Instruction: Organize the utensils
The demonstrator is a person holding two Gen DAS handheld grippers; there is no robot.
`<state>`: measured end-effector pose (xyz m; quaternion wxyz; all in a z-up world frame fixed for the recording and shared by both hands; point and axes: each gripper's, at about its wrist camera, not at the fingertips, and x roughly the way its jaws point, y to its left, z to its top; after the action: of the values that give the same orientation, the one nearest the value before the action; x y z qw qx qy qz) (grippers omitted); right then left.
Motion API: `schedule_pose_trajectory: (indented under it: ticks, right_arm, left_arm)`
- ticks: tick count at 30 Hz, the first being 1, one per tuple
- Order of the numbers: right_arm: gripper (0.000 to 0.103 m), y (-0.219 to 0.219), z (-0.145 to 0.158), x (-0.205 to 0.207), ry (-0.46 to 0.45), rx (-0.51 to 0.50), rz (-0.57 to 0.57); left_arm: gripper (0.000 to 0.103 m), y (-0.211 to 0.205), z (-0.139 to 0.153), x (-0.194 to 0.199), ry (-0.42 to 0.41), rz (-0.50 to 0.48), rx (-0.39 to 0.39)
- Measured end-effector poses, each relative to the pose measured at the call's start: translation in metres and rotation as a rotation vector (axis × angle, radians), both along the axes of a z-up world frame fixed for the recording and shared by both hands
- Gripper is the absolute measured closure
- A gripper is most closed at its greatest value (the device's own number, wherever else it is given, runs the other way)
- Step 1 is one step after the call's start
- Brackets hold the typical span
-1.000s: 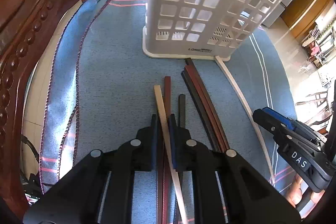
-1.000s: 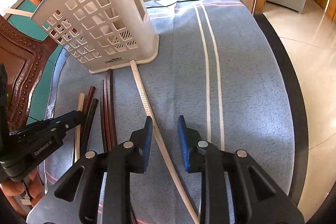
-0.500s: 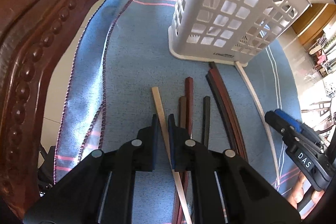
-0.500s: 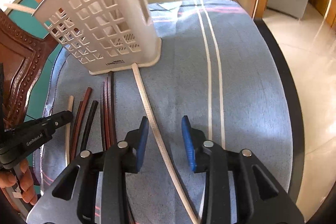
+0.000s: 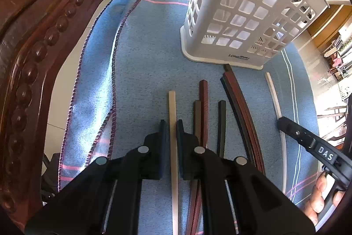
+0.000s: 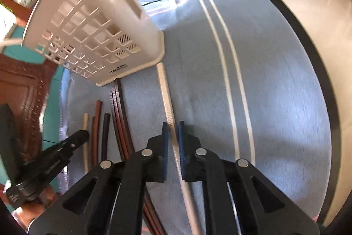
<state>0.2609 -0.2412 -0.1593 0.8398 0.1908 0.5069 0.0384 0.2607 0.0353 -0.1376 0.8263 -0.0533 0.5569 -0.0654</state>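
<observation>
Both tongs are working at once here. The left tongs (image 5: 171,128) are clenching a pale stick (image 5: 172,107), the leftmost of the chopsticks lying on the blue cloth (image 5: 143,54) over the table. In the left wrist view that stick is running straight up toward twelve o'clock from between the pads, with the darker sticks (image 5: 203,107) lying loose just beside it at three o'clock.

Over on the other side, the right tongs (image 6: 173,131) have just been closing, and the long white stick (image 6: 167,102) is sitting right between the pads, gripped as far as the frame shows. Its far tip is touching the base of the white basket (image 6: 92,21), up at eleven o'clock in the right wrist view.

So the step in hand looks like the pick-up: two sticks seized, neither one yet clear of the cloth as far as I can tell. The brown and black sticks (image 6: 116,116) are waiting in a row between the two tongs.

Next, I'd say, each stick is needing a lift, a tilt toward upright, and a drop through the basket's open top. The basket is tall, so the tips are going to have to clear that rim first.
</observation>
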Motion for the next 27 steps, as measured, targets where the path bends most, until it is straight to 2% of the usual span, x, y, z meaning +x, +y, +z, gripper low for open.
schedule_pose_trajectory:
  ticks: [3, 5, 9, 14, 27]
  right_arm:
    - [0.092, 0.0, 0.001, 0.0, -0.02, -0.031, 0.026]
    - [0.087, 0.008, 0.003, 0.0, -0.041, -0.086, 0.049]
    - [0.084, 0.026, 0.007, 0.004, -0.084, -0.223, 0.079]
    - [0.084, 0.044, 0.004, 0.018, -0.109, -0.353, 0.095]
    - [0.079, 0.062, 0.003, 0.005, -0.14, -0.448, 0.135]
  left_arm:
    - [0.089, 0.0, 0.0, 0.0, -0.001, -0.001, 0.012]
    - [0.085, -0.004, 0.0, 0.001, -0.004, -0.004, 0.023]
    - [0.078, -0.017, 0.0, 0.002, -0.014, -0.012, 0.049]
    - [0.078, -0.02, 0.0, 0.003, -0.019, -0.016, 0.057]
    - [0.077, -0.061, -0.003, 0.0, -0.058, -0.038, 0.164]
